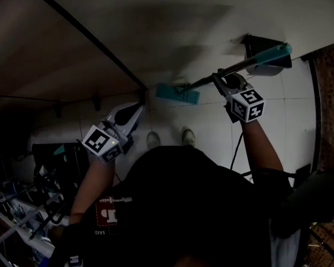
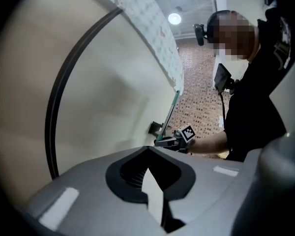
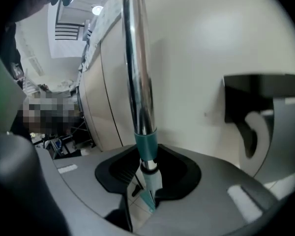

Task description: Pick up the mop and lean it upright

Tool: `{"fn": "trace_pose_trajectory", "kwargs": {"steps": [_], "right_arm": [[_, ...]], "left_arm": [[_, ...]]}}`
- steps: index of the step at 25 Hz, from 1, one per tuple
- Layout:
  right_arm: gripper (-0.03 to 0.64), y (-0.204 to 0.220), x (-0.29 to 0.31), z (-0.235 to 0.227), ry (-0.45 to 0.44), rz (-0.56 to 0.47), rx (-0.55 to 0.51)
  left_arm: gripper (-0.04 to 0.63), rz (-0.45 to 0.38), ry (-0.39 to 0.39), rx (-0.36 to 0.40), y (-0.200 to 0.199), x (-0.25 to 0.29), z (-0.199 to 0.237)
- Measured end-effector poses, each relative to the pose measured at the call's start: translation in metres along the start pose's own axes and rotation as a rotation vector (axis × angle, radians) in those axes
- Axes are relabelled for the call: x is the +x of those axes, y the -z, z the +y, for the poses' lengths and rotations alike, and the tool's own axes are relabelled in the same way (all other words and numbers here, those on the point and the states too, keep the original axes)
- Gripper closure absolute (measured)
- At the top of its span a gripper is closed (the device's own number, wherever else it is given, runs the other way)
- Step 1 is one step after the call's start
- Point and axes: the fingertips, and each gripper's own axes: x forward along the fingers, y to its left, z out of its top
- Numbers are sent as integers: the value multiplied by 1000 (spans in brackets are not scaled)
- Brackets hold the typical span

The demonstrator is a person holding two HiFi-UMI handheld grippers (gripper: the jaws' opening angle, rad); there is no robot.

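The mop has a chrome pole [image 1: 211, 78] and a teal grip end [image 1: 274, 53] up by the pale wall. Its teal head [image 1: 178, 93] is low, near the foot of the wall. My right gripper [image 1: 225, 83] is shut on the pole. In the right gripper view the pole [image 3: 137, 82] rises from between the jaws of the right gripper [image 3: 147, 181], with a teal collar [image 3: 146, 144] just above them. My left gripper [image 1: 131, 114] hangs left of the mop head, apart from it. In its own view the left gripper [image 2: 155, 200] shows a narrow gap and holds nothing.
A black bracket [image 1: 265, 53] is fixed to the wall beside the mop's grip end. The person's shoes [image 1: 170, 138] stand on white floor tiles. A metal rack with clutter [image 1: 22, 210] is at lower left. A brick-patterned strip [image 1: 329, 93] runs along the right.
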Motion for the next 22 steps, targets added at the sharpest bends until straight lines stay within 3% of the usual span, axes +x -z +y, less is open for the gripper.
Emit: {"fn": "trace_pose_trajectory", "kwargs": {"steps": [4,10,14,19,22], "right_arm": [[495,-62,-28,31,-44,-53,-35],[494,-170,-64,65,-109,-160,-118],[494,-226,-89,89,-155,-202,-140],[492,-288,-118,117,-200,-251,-171],[492,-322,-131,129,-212,-277,-189]], "left_arm": [[598,-119,27,32,-64,-12,-15],[598,-203,-14,67,-147,-21,-3],[598,-255,12,133,-201,-27,-20],[598,-263,34,186,-245,-32,-34],[598,-270,-4,202,-276,-41,-33]]}}
